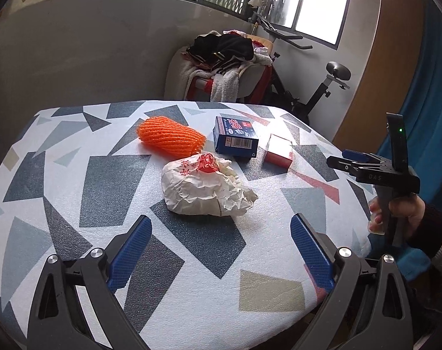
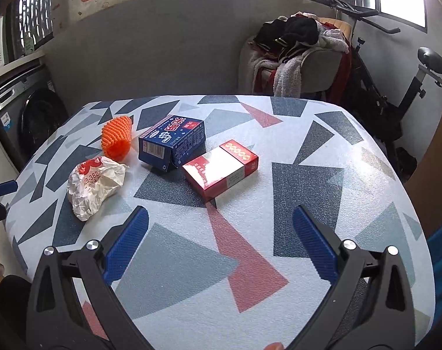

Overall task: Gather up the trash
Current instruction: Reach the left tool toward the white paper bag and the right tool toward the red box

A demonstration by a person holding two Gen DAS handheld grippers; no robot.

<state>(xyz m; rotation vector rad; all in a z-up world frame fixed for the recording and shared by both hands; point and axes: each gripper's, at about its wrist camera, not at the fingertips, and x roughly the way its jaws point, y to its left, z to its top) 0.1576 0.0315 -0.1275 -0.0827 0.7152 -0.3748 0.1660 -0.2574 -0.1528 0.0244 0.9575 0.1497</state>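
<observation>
Four pieces of trash lie on the patterned tabletop (image 1: 191,262): a crumpled paper wrapper (image 1: 203,188), an orange foam net (image 1: 170,137) just beyond it at about 11 o'clock, a blue carton (image 1: 235,138) at its 1 o'clock, and a red-and-white pack (image 1: 279,151) just beside the carton at 3 o'clock. None has been picked up yet.

The left gripper (image 1: 221,250) hangs above the near tabletop with its blue pads spread wide and nothing between them, the wrapper straight ahead at 12 o'clock. The right gripper (image 2: 221,245) is likewise spread and empty, the pack (image 2: 221,167) ahead of it at 12 o'clock; from the left view its tool sits at the tabletop's 3 o'clock edge, held by a hand (image 1: 401,213).

No bin or bag shows in either view.

To start well, the left gripper should probably advance low, bracket the wrapper across its bulkiest part and close gently, since crumpled paper gives. The right gripper would do best squeezing the pack across its narrow sides.
</observation>
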